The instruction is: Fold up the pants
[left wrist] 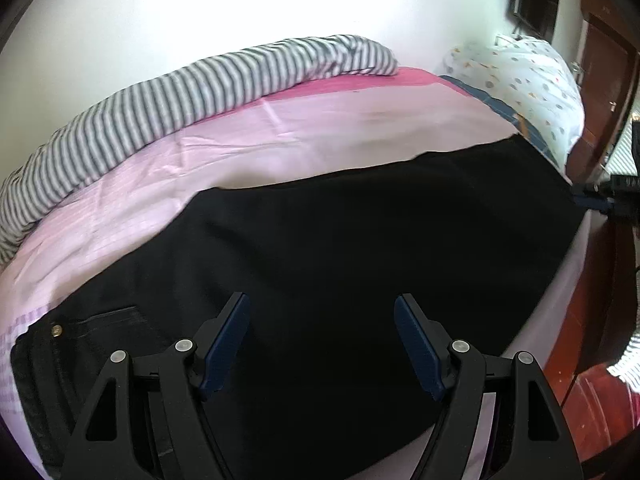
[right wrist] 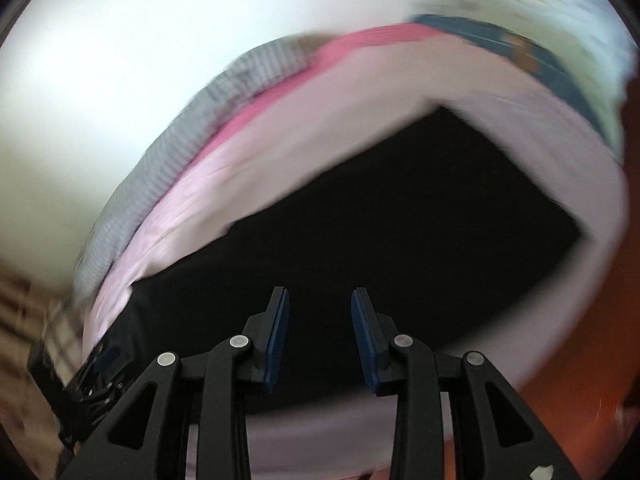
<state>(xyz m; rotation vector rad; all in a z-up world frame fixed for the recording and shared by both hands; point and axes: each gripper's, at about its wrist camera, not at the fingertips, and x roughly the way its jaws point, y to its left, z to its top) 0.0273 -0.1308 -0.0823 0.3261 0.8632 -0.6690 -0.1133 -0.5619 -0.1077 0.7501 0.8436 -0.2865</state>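
Black pants lie flat and folded lengthwise, waistband with brass button at left.

Black pants; pale pink sheet; grey-and-white striped blanket; white pillow, multicoloured dots; blue gripper pads.

No readable text, label, brand or number anywhere in either view. Only a small brass rivet on the black pants, too small to show any stamp. Possibly faint pale marks on a dark device at the right edge of the left wrist view, but too blurred to read. Right wrist view smeared throughout.
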